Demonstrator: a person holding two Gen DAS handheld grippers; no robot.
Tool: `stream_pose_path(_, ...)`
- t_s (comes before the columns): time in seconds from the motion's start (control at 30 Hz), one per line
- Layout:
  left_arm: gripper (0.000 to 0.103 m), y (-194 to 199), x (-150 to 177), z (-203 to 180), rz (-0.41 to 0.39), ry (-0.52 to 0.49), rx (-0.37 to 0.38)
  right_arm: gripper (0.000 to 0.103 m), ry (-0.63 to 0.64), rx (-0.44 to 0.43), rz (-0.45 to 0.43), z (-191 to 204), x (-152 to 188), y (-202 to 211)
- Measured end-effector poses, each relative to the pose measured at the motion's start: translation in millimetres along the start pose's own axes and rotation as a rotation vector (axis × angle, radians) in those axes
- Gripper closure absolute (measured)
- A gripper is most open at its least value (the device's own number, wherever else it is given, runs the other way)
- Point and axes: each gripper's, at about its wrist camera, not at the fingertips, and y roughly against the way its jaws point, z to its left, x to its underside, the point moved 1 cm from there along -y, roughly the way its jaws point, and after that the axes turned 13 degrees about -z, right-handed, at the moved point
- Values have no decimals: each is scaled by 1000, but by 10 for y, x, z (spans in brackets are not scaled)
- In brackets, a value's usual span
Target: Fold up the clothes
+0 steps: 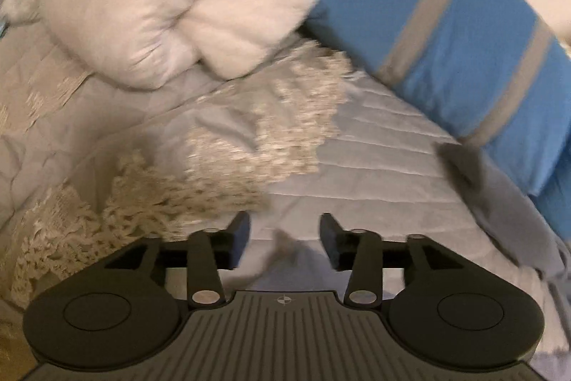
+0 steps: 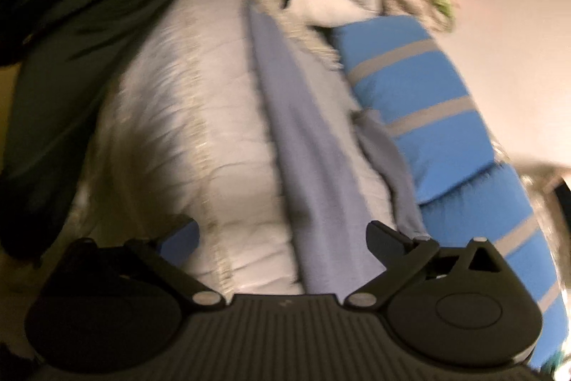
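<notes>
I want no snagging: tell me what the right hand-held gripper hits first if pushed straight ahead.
Most likely the lavender cloth. It runs lengthwise between the open jaws of the right hand-held gripper, lying over the white quilted bedspread. The picture is blurred, so depth is uncertain.

Quilted bedspread (image 1: 374,145) with lace trim (image 1: 249,145); white pillow (image 1: 171,6) beside blue pillow (image 1: 464,34) with grey stripes.
</notes>
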Motion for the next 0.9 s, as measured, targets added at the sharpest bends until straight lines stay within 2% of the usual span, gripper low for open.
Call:
stream_pose_path(0.27, 39, 279, 142, -947, -14, -103, 247, 0, -147, 216, 38, -336, 24, -97)
stream_pose_path(0.4, 31, 353, 320, -1432, -11, -118, 359, 0, -239, 280, 61, -492, 38, -147)
stream_pose_path(0.5, 31, 290, 475, -1755, 7, -95, 372, 0, -314, 319, 82, -629, 69, -202)
stream_pose_path(0.63, 31, 75, 680, -2044, 32, -69, 396, 0, -353, 379, 128, -777, 164, -301)
stream_pose_path(0.8, 31, -134, 938, -2046, 40, -28, 421, 0, -400, 437, 172, -1029, 303, -530)
stream_pose_path(0.9, 31, -203, 1000, -2049, 59, -63, 385, 0, -439, 458, 181, -1244, 395, -737)
